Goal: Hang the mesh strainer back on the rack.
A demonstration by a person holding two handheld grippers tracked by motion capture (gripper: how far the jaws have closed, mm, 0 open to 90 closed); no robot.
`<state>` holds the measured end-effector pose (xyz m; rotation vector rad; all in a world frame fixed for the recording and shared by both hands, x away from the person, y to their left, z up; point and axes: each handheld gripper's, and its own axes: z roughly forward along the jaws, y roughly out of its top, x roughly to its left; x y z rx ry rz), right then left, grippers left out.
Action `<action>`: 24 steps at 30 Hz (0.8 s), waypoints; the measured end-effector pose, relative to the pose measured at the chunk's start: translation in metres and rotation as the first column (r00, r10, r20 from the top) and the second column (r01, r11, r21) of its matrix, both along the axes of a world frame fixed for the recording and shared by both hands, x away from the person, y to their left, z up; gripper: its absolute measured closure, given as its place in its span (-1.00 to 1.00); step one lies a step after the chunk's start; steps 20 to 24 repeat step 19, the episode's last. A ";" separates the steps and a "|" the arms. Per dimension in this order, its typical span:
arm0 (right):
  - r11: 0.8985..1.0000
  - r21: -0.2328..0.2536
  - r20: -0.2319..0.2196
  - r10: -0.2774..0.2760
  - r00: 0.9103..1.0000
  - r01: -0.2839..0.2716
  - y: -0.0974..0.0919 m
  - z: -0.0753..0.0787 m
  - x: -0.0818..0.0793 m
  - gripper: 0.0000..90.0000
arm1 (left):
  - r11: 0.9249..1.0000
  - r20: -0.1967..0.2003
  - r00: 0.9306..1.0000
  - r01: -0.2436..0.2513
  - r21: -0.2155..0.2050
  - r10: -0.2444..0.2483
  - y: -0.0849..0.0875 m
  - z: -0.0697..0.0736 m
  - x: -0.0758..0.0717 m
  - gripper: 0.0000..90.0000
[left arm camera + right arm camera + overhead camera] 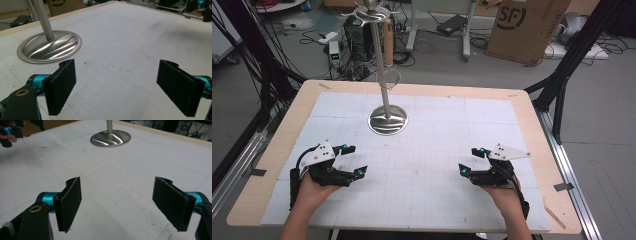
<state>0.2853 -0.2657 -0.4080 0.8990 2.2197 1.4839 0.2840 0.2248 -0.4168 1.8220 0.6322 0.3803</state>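
Observation:
A tall metal stand with a round shiny base (387, 120) rises from the far middle of the white gridded mat (427, 150); it has hooks at its top and a wire loop partway up the pole. My left gripper (354, 160) rests low over the mat at the near left, open with nothing between its jaws. My right gripper (469, 160) mirrors it at the near right, also open and empty. In the left gripper view, the left gripper (117, 75) has its black pads wide apart, with the stand's base (50, 46) ahead to the left. In the right gripper view, the right gripper (117, 192) stands open and the base (110, 138) lies far ahead.
The mat covers a wooden table (287, 130) with its edges bare all around. Black frame legs (562, 75) flank the table on both sides. Behind it on the floor are a cardboard box (524, 27), cables and electronic gear (357, 35).

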 end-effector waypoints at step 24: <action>1.000 -0.003 -0.019 0.008 1.000 -0.008 0.002 -0.004 0.001 -0.50 | 1.000 0.003 1.000 -0.006 0.007 0.006 0.001 0.000 0.001 -0.63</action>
